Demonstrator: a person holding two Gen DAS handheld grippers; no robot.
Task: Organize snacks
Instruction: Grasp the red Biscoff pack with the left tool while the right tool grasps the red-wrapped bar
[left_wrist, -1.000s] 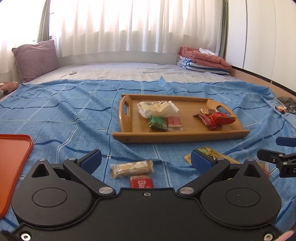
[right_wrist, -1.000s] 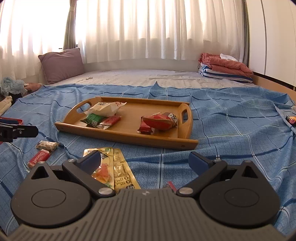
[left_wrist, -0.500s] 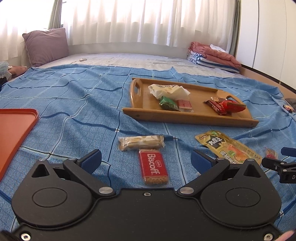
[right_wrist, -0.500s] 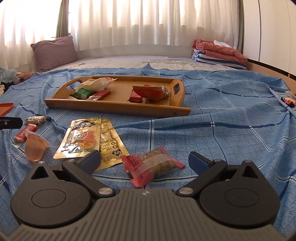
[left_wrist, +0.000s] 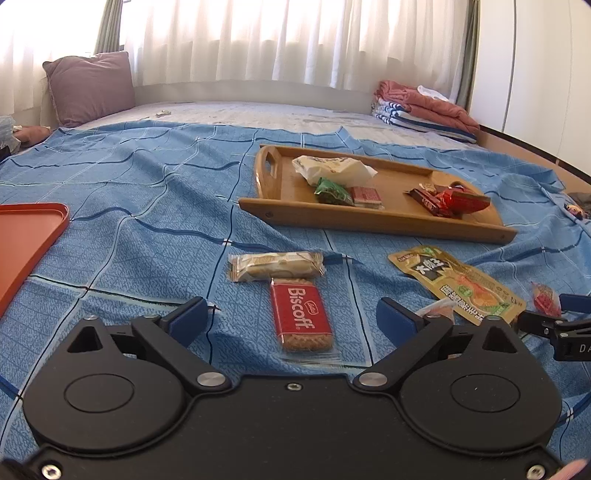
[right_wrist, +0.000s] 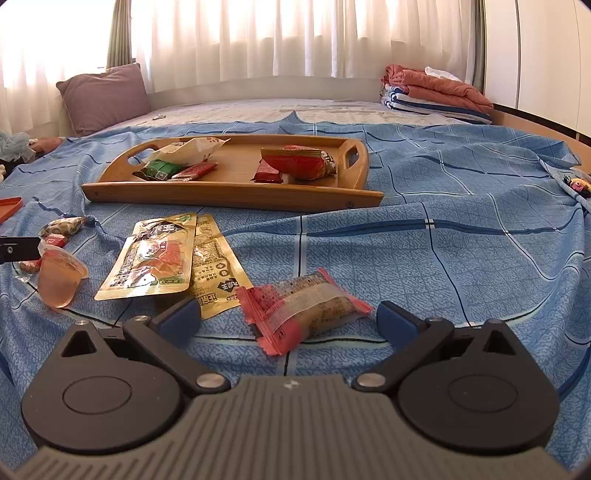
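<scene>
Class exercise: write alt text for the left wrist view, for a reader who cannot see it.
The left gripper, its jaws closing, is low over a red Biscoff biscuit pack lying between its fingers on a blue checked bedsheet. Just beyond lies a pale wrapped biscuit, and farther back a wooden tray already holds several snacks.

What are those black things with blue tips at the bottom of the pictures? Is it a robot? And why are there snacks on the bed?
No robot: a person holds two grabbing tools, each with a camera looking along its two blue-tipped fingers. One picture comes from the left gripper, the other from the right gripper. Snacks lie on a blue bedspread. A wooden tray already holds some. The left gripper's jaws are closing around a red Biscoff biscuit without touching it yet. The right gripper is open around a red-ended snack packet. Nothing is held. An orange tray lies at the left.
</scene>
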